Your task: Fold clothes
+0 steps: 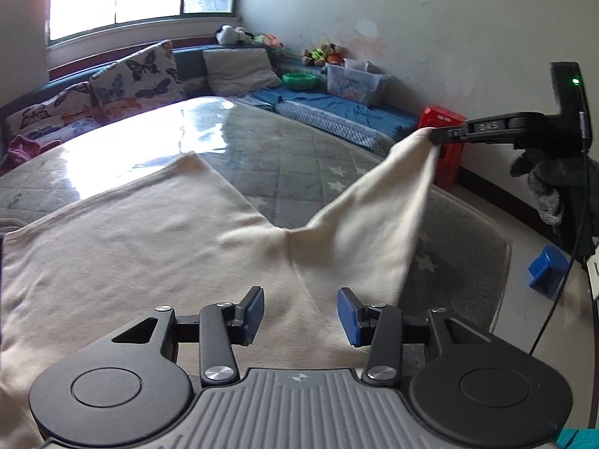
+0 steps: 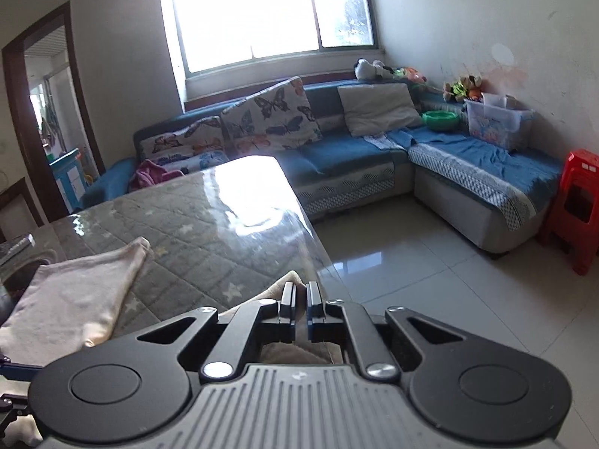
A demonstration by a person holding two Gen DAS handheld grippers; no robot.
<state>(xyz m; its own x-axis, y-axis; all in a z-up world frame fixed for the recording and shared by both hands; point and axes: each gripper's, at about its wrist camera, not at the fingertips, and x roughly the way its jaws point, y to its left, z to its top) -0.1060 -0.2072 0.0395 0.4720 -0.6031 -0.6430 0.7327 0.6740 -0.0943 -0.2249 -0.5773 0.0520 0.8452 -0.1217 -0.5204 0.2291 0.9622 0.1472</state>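
Right gripper (image 1: 436, 137) clamps a cream garment's (image 1: 149, 247) corner, lifted toward two o'clock — left gripper (image 1: 299, 316) (jaws apart) hovers over cloth spread on the table (image 1: 284, 157).

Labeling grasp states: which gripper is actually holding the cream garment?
The right gripper: jaws pinched on the cream garment, lifting a corner. The left gripper hovers over it, jaws apart.

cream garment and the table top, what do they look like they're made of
Garment: soft knit cloth, probably cotton jersey; matte, faintly fuzzy, and it drapes in folds where the right gripper lifts a corner. Table top: grey quilted fabric with white stars, seemingly under a clear glossy sheet, plastic or glass; it mirrors the window glare.
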